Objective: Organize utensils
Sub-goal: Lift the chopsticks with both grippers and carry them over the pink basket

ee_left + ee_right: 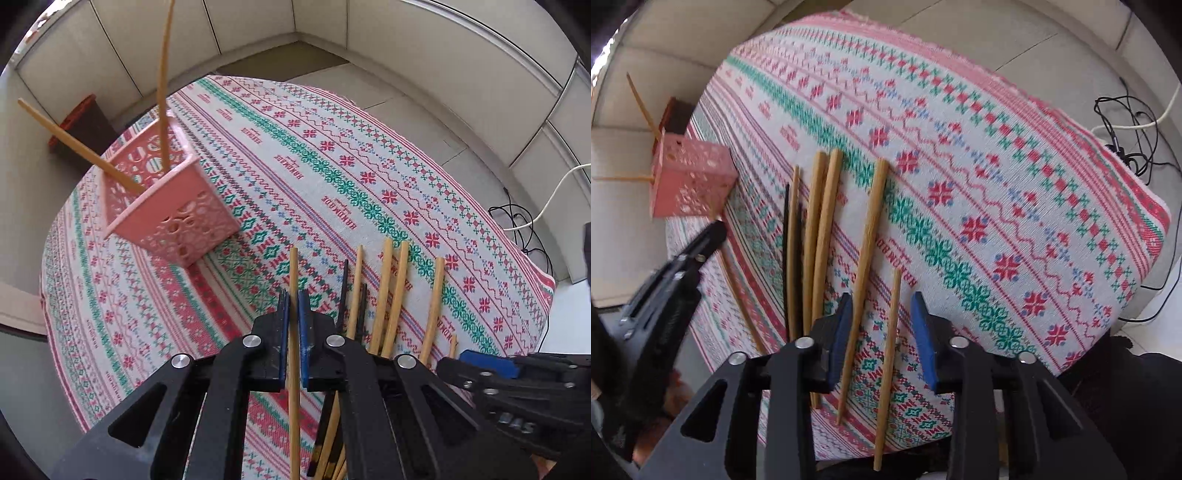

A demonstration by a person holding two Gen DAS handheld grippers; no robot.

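Left gripper (293,306) clamps one chopstick (293,280), stick running lengthwise between its pads; basket (173,199) sits up-left of it, well apart. Right gripper (882,306) half-open, straddling loose sticks (892,332), farther from basket.

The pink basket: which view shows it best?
The left wrist view. There the pink basket is large and sharp, its open top, perforated walls and two chopsticks standing inside all clear. In the right wrist view the basket sits small and blurred at the left edge, with the sticks poking out.
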